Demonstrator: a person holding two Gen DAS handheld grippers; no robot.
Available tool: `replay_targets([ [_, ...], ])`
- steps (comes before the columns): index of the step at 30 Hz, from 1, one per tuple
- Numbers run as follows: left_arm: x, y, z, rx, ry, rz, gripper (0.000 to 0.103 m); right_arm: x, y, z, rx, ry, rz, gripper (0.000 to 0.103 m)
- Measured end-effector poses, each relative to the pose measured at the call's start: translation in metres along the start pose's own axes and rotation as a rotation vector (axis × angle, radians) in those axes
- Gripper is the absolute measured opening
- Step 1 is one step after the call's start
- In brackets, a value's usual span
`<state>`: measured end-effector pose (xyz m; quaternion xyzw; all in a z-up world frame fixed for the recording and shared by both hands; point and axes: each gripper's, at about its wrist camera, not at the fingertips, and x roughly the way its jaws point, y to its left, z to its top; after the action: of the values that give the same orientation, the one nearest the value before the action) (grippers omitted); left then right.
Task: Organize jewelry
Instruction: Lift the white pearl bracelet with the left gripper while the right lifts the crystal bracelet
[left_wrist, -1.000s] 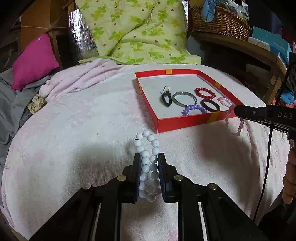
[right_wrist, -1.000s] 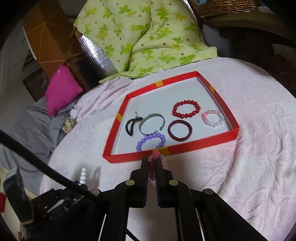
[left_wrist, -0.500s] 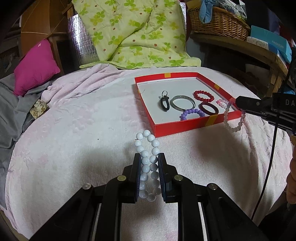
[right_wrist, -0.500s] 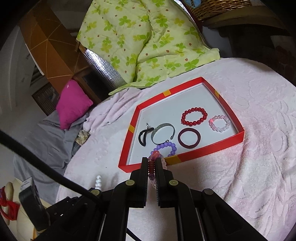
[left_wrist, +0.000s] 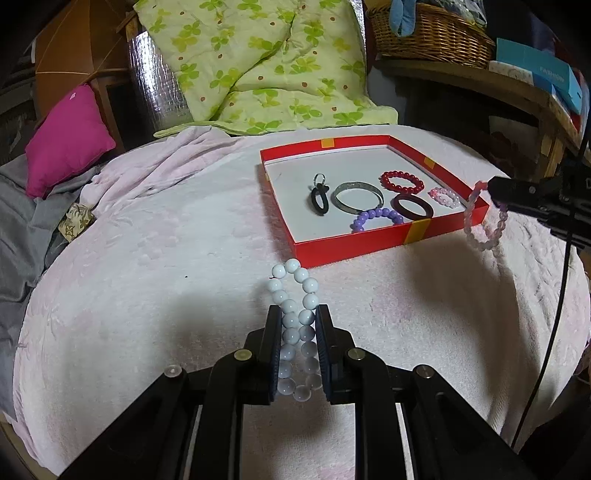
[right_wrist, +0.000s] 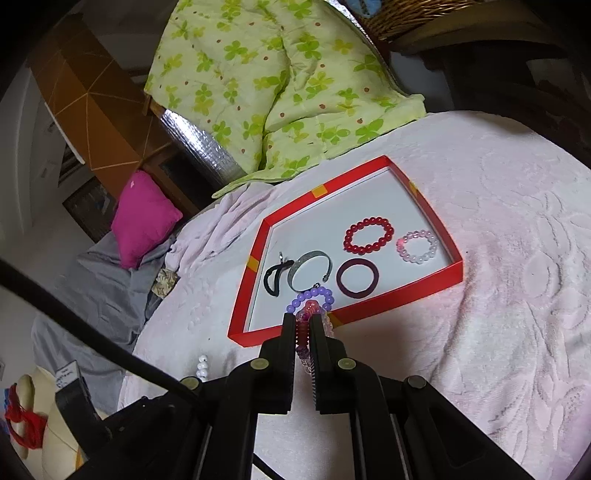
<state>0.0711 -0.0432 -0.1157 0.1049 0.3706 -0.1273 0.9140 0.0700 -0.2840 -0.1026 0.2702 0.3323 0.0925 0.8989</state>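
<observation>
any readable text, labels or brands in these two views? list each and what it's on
"FASHION": on the blue box on the wooden shelf, faint, so this reading is unsure.
White tag on the left gripper's body, right wrist view: print too small to read.
Nothing readable on the red tray or the jewelry.

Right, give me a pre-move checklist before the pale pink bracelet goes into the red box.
1. Right gripper shut on the pale pink bracelet: ok, it hangs from the fingers in the left wrist view.
2. Left gripper shut on the white bead bracelet: ok.
3. Red box sits flat on the pink blanket: ok.
4. Free floor in the box: ok, the back part behind the red bead bracelet is bare.
5. Pale pink bracelet clears the near wall: cannot tell, it hangs right at the rim.
6. Grippers apart from each other: ok.
</observation>
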Motion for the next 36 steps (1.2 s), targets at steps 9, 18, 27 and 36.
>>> replay_targets([
  [9, 0.007, -0.012, -0.002, 0.032, 0.010, 0.030, 0.019, -0.013, -0.007, 0.003, 0.020, -0.024, 0.016, 0.008],
  [18, 0.014, -0.023, -0.005, 0.067, 0.026, 0.042, 0.019, -0.018, -0.012, 0.004, 0.035, -0.025, 0.019, 0.008],
  [27, 0.020, -0.030, -0.010, 0.087, 0.043, 0.061, 0.019, -0.020, -0.013, 0.004, 0.037, -0.026, 0.026, 0.008],
  [36, 0.024, -0.032, -0.014, 0.093, 0.058, 0.064, 0.019, -0.021, -0.015, 0.007, 0.055, -0.033, 0.028, 0.008],
])
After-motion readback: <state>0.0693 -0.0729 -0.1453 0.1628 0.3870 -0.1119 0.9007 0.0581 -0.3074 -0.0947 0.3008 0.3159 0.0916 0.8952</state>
